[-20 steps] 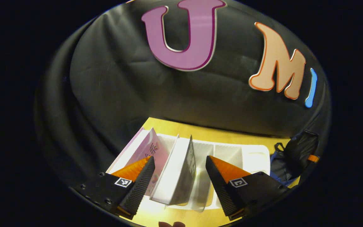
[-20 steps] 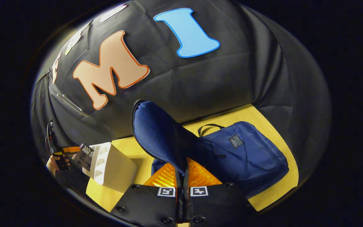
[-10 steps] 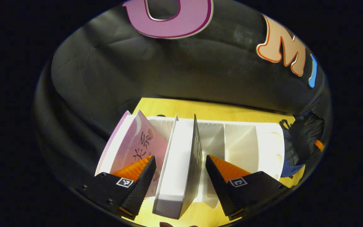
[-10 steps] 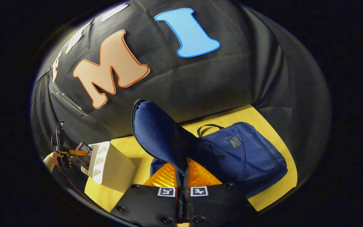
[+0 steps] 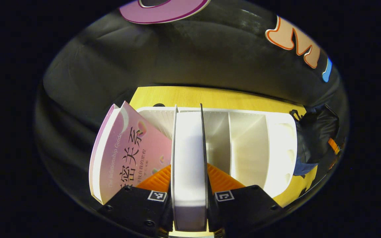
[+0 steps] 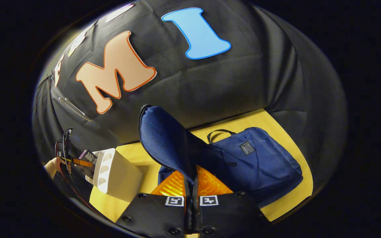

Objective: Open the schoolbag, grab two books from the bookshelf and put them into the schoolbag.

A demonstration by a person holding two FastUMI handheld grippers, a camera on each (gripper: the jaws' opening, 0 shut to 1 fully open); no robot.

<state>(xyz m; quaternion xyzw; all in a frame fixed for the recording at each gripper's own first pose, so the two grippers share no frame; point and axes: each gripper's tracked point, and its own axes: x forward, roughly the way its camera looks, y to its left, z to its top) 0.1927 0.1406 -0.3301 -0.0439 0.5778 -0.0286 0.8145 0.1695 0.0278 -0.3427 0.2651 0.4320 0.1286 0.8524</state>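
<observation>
Clamping the white book [image 5: 189, 165] between both fingers, our left gripper [image 5: 189, 185] held it upright in the shelf [image 5: 278, 148], in the slot just right of the pink book [image 5: 127, 155], which leaned left against the shelf's end. We judged this the step of drawing out book 1 of 2. To do it well, we thought the pull should run straight up along the dividers, so the covers would not scrape or tip the light shelf, and the squeeze should stay firm, since a thick book can slide in a 2-finger pinch.

Our right gripper [image 6: 191, 185] was pressed together on the bag's flap [image 6: 164, 138], lifting it so the bag [image 6: 256, 162] stood open on the table [image 6: 137, 155], near the shelf's right end. We judged that flap should be kept high and steady, so the mouth gapes wide enough for the book to go in spine first.
</observation>
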